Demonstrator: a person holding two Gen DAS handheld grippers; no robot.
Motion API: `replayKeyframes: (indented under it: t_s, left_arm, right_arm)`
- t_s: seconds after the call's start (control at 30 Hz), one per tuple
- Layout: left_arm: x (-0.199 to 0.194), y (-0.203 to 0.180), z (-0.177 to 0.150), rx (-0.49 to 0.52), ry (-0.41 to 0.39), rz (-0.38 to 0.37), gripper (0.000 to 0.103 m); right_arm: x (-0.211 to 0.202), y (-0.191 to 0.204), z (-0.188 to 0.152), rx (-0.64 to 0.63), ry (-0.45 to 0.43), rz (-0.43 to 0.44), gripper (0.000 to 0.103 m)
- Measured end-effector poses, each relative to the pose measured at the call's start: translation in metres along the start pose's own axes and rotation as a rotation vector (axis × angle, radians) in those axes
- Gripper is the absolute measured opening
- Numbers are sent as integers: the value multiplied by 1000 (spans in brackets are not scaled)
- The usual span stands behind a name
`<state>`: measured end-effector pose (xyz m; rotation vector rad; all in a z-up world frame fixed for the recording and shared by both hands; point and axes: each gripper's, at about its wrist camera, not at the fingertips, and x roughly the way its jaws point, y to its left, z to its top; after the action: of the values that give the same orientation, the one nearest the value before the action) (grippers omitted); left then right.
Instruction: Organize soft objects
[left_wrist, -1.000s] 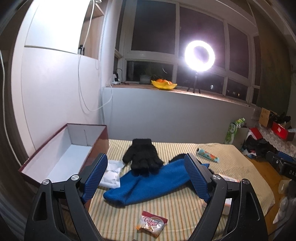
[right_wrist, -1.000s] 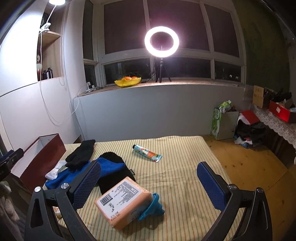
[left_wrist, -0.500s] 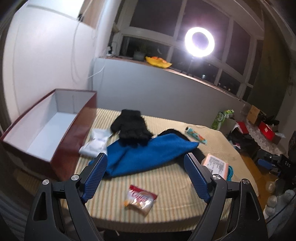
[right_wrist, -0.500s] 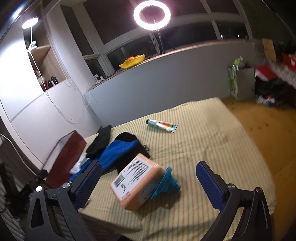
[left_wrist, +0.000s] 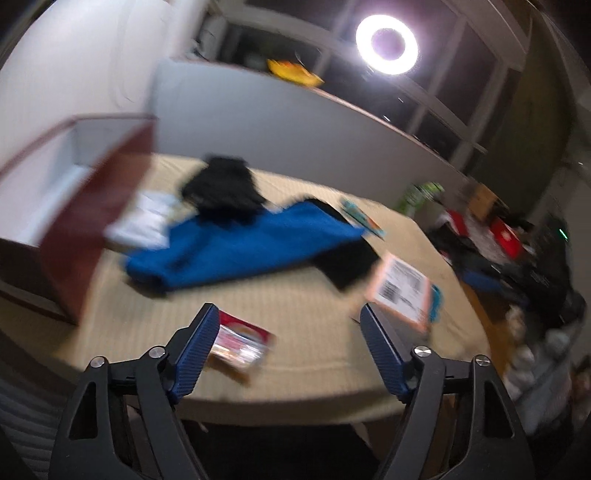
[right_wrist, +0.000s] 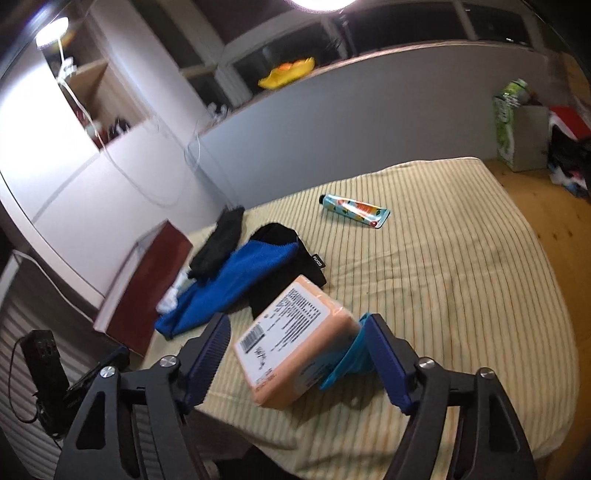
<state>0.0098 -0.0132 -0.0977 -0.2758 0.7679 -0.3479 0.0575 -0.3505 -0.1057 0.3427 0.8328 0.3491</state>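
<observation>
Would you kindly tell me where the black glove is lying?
In the right wrist view, the black glove lies left of centre, partly on the blue cloth, beside the red box.

A ring light (left_wrist: 386, 45) glares white against dark night windows, lighting the striped bedcover (right_wrist: 443, 266) from behind. A clip lamp (right_wrist: 51, 31) blows out the wall at upper left in the right wrist view. The left wrist view is heavily smeared by motion blur (the box (left_wrist: 92, 206) worst of all). Fisheye bending curves walls, and the corners fall black.
</observation>
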Motion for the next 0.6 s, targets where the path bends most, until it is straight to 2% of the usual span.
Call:
replayKeyframes:
  t_s: [0.07,0.23,0.27,0.33,0.6]
  left_arm:
    - [12,-13,-5,3,50,-53,75]
    - [27,-39,-11,23,106,-122,71]
    - [31,-43,-12,23,124,-138,70]
    - [38,-49,-14,25,151,-159,62]
    - [65,-70,-14,33,223,-207,62]
  right_arm:
    - [14,-2,10,-25,62,12,64]
    - [46,-20,27,-7,191,15,56]
    - [50,-23,28,-2,208,24,53]
    - [58,-25,30,3,238,34,50]
    - [79,-14,32,-75,327,42,47]
